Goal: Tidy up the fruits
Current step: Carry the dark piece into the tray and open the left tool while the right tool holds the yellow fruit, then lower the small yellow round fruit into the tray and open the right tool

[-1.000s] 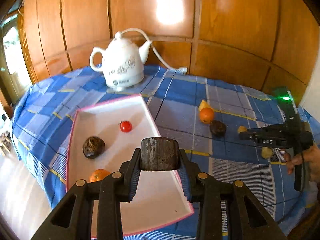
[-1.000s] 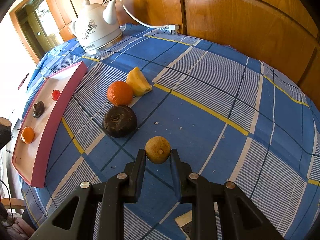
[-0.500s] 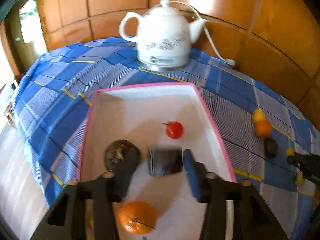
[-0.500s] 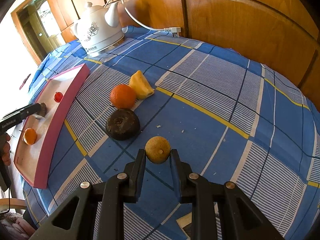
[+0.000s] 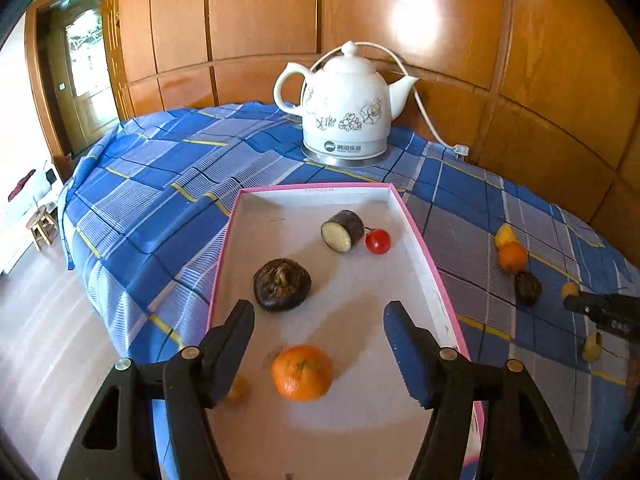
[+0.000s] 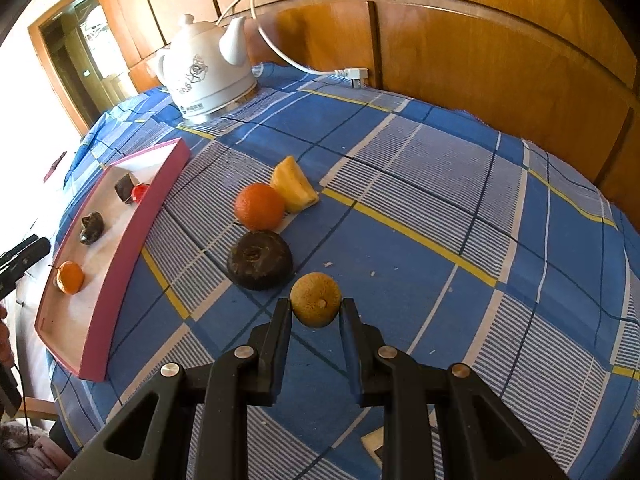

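Observation:
My left gripper (image 5: 319,320) is open and empty above the pink-rimmed white tray (image 5: 424,248). In the tray lie a dark cut cylinder piece (image 5: 343,231), a small red tomato (image 5: 377,241), a dark brown wrinkled fruit (image 5: 282,285), an orange mandarin (image 5: 302,372) and a small orange-brown fruit (image 5: 238,389) behind my left finger. My right gripper (image 6: 316,312) is shut on a small tan round fruit (image 6: 315,299) just above the blue checked cloth. Beside it lie a dark brown round fruit (image 6: 259,260), an orange (image 6: 259,206) and a yellow wedge (image 6: 293,184).
A white electric kettle (image 5: 346,108) with its cord (image 6: 288,60) stands behind the tray, near the wooden wall. The tray (image 6: 116,264) sits at the table's left edge, floor beyond. Another small yellow fruit (image 5: 591,346) lies near my right gripper (image 5: 600,310). A pale scrap (image 6: 374,438) lies under my right gripper.
My left gripper moved over the tray, opened and let go of the dark cylinder piece, which now lies beside the tomato. My right gripper stayed shut on the tan fruit.

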Available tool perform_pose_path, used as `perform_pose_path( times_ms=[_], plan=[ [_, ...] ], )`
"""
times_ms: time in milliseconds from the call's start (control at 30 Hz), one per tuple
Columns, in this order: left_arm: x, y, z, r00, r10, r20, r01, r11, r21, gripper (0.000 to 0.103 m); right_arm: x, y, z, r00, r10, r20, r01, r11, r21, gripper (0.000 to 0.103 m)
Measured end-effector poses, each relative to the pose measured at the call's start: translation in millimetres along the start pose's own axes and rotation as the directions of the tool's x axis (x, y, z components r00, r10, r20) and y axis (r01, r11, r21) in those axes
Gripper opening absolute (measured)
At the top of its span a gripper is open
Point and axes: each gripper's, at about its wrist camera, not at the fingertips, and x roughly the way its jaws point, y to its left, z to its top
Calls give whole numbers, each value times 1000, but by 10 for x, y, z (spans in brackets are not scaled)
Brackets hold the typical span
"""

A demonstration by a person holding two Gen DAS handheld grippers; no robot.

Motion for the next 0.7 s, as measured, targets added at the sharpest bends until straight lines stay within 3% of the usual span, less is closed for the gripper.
perform_pose_path(
  times_ms=[133,400,700],
  plan=[
    [-192,22,-49,999,7,40,-7,1000,3,75,-13,55,-7,1000,6,-1,-6,1000,-13,24],
    [-448,-16,-68,994,-12,110,8,999,35,75,-122,236,-3,999,37,10,-37,999,-27,24],
    [-601,-2,-94,987,6,159,-16,998,57,77,-272,802,25,984,171,41,-168,984,-64,24]
  ],
)
